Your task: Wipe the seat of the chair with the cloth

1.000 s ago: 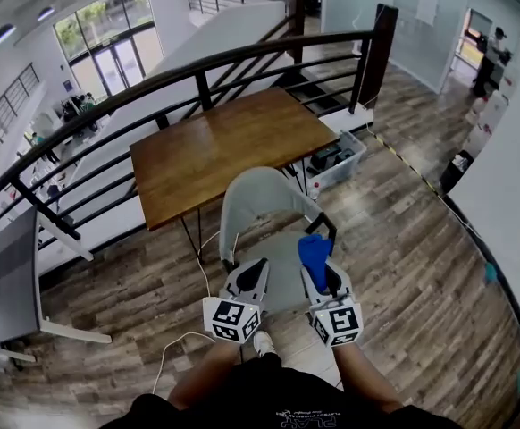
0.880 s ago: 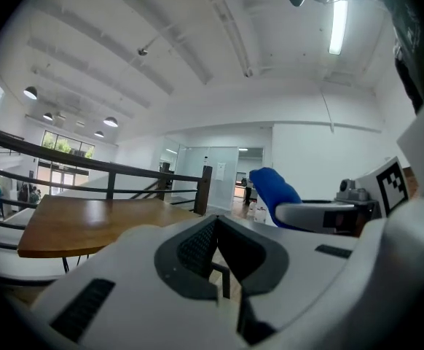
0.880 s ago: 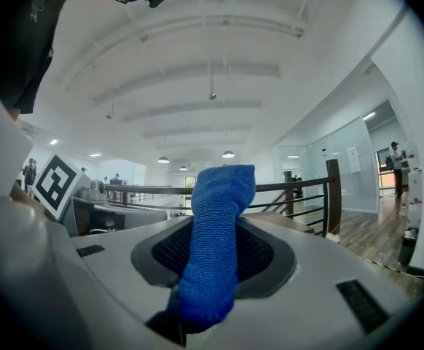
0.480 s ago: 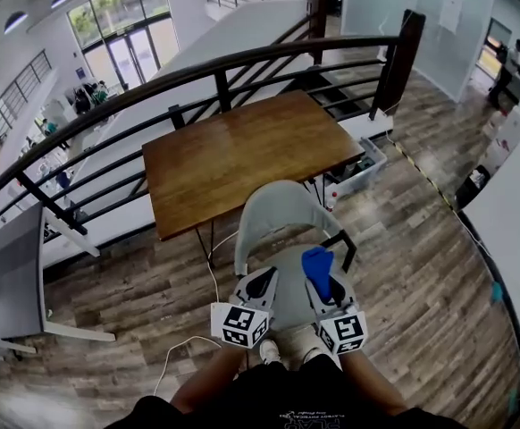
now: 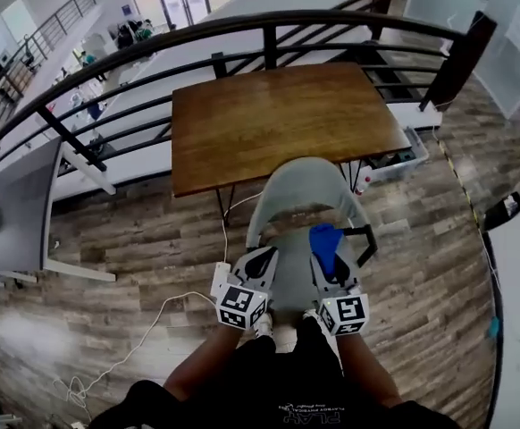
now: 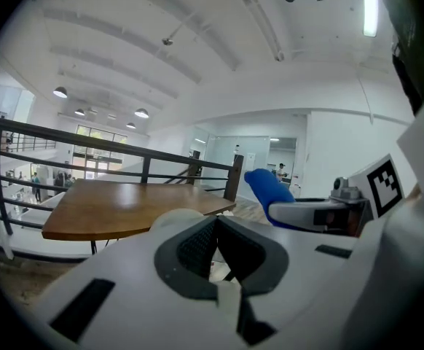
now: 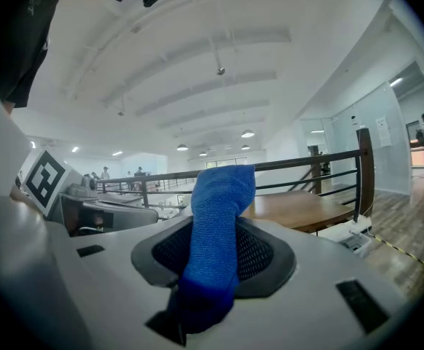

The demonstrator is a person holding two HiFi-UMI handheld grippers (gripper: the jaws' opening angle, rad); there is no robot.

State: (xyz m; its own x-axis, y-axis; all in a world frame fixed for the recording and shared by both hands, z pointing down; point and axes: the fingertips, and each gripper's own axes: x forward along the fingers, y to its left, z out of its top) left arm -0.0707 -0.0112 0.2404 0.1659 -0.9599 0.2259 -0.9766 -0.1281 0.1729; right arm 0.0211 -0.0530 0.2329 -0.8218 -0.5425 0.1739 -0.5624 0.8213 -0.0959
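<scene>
A grey chair (image 5: 301, 193) is tucked against the wooden table (image 5: 278, 119), its backrest toward the table and its seat (image 5: 289, 256) below my grippers. In the head view my right gripper (image 5: 325, 250) hovers over the seat's right side, shut on a blue cloth (image 5: 322, 242) that sticks up past the jaws. The right gripper view shows the cloth (image 7: 219, 210) pinched in my right gripper (image 7: 213, 248). My left gripper (image 5: 257, 264) is level with it over the seat's left side. Its jaws meet at the tip in the left gripper view (image 6: 216, 233), with nothing between them.
A dark metal railing (image 5: 269, 38) runs behind the table. A grey desk (image 5: 14, 213) stands at the left, and a white cable (image 5: 144, 338) trails across the wood floor. A clear storage box (image 5: 405, 162) sits right of the table. The person's legs are below the grippers.
The head view has swung down and right, so table and chair now sit nearer the middle. Both grippers stay side by side over the seat, the cloth still held.
</scene>
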